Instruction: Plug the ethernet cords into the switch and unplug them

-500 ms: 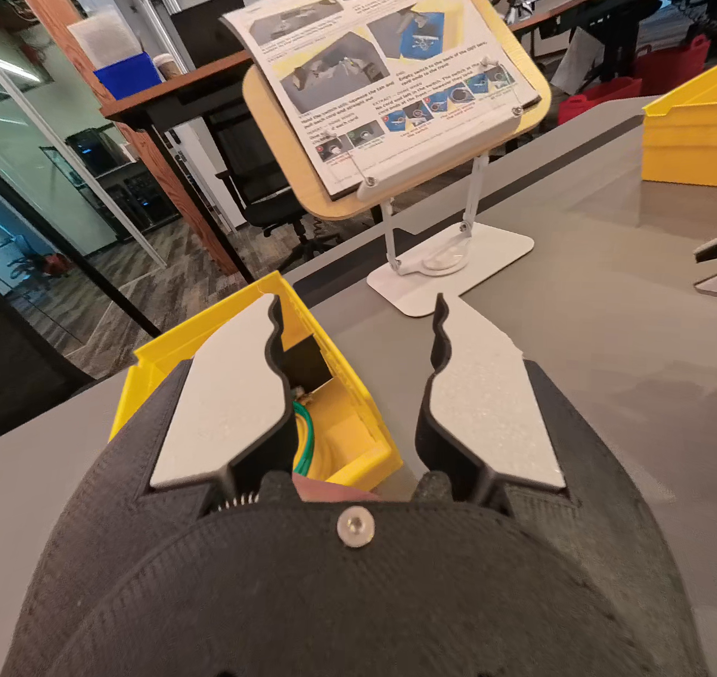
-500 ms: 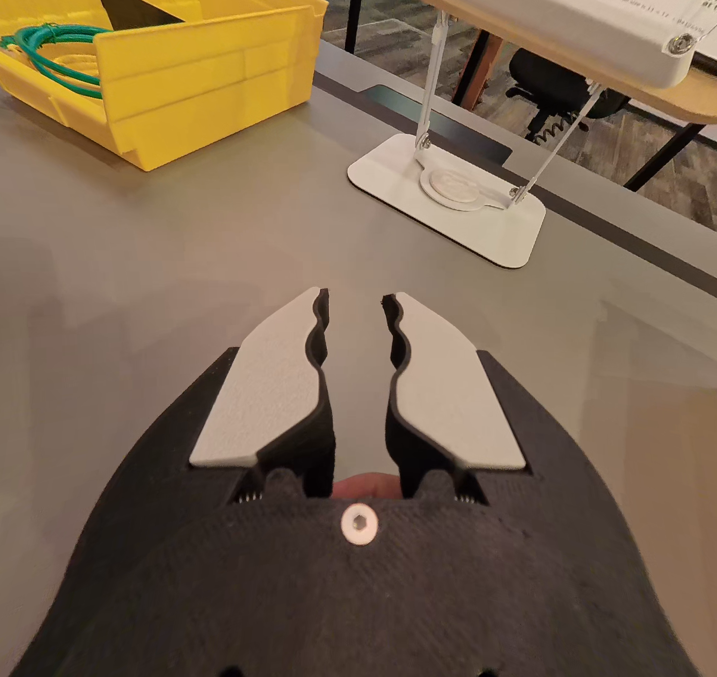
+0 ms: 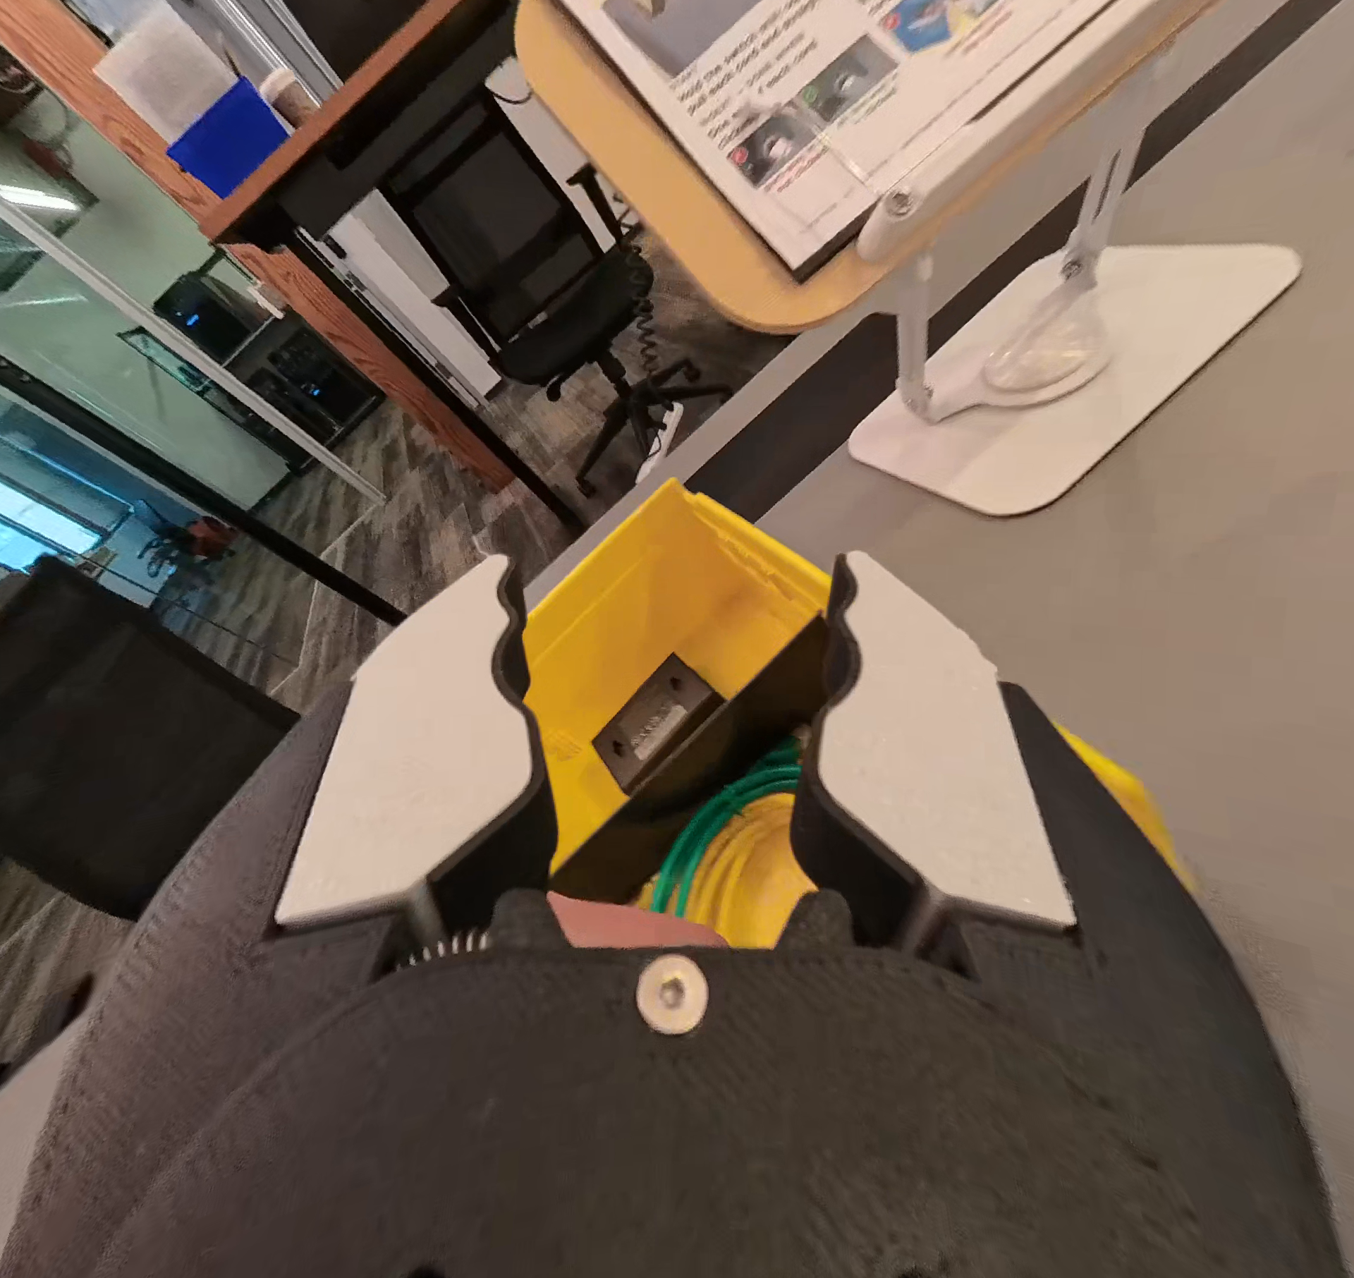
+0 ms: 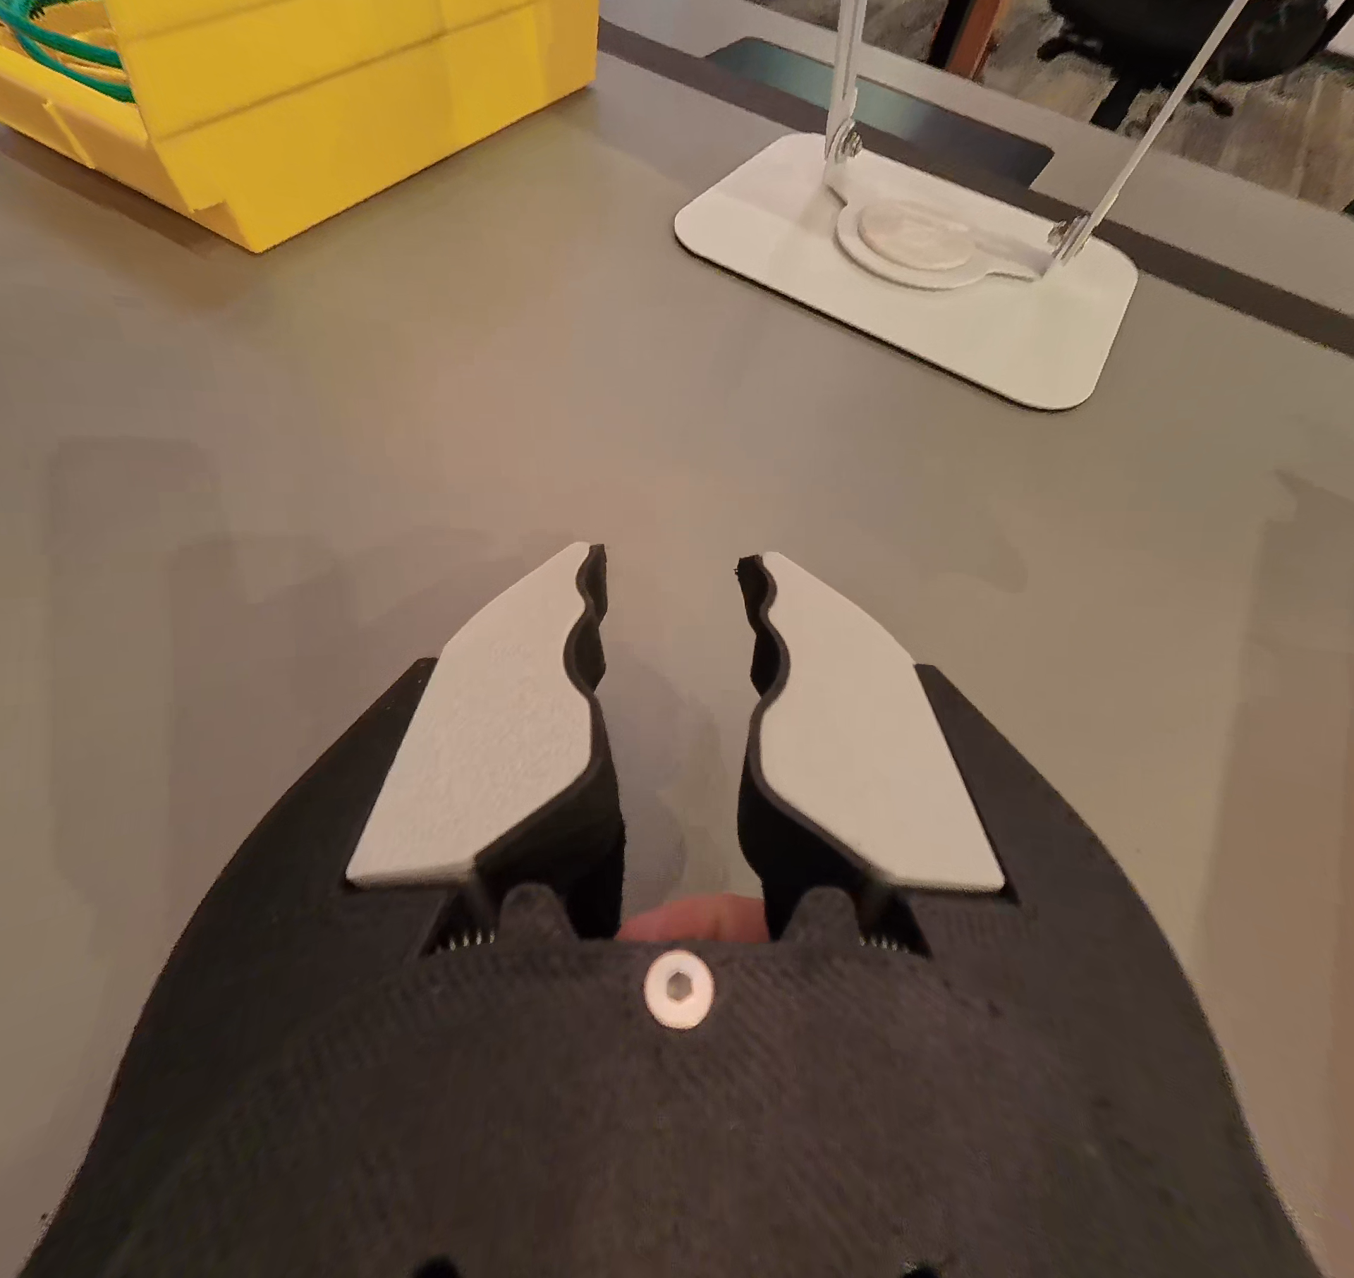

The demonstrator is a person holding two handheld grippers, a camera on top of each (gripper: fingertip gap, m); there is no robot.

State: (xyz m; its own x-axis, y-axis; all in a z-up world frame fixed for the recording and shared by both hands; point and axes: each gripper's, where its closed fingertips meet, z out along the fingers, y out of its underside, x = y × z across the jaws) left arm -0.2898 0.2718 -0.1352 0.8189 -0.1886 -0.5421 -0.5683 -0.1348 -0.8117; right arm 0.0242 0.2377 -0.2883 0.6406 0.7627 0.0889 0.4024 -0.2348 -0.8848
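A yellow bin point(image 3: 659, 583) sits at the table's left edge. Inside it a black switch point(image 3: 652, 730) leans behind a black divider, and coiled green and yellow ethernet cords point(image 3: 722, 829) lie in front. My left gripper point(image 3: 678, 569) is open and empty, hovering right over the bin with its fingers on either side of the switch. My right gripper point(image 4: 670, 561) is open and empty above the bare grey table point(image 4: 439, 437). The bin point(image 4: 352, 70) and green cords point(image 4: 44, 26) show at the upper left of the right wrist view.
A white stand point(image 3: 1062, 393) holding a wooden board with an instruction sheet point(image 3: 842, 56) rises from the table's far edge; its base point(image 4: 916, 268) lies ahead right of my right gripper. An office chair point(image 3: 542, 290) and a desk stand beyond the table. There is about 35 cm between the tips of the two grippers. To reach the black switch point(image 3: 652, 730) in a straight line is about 25 cm for my left fingers, about 45 cm for my right.
My left gripper has moved forward and over the bin, so the switch now shows between its fingers. My right gripper has edged forward and opened a little wider.
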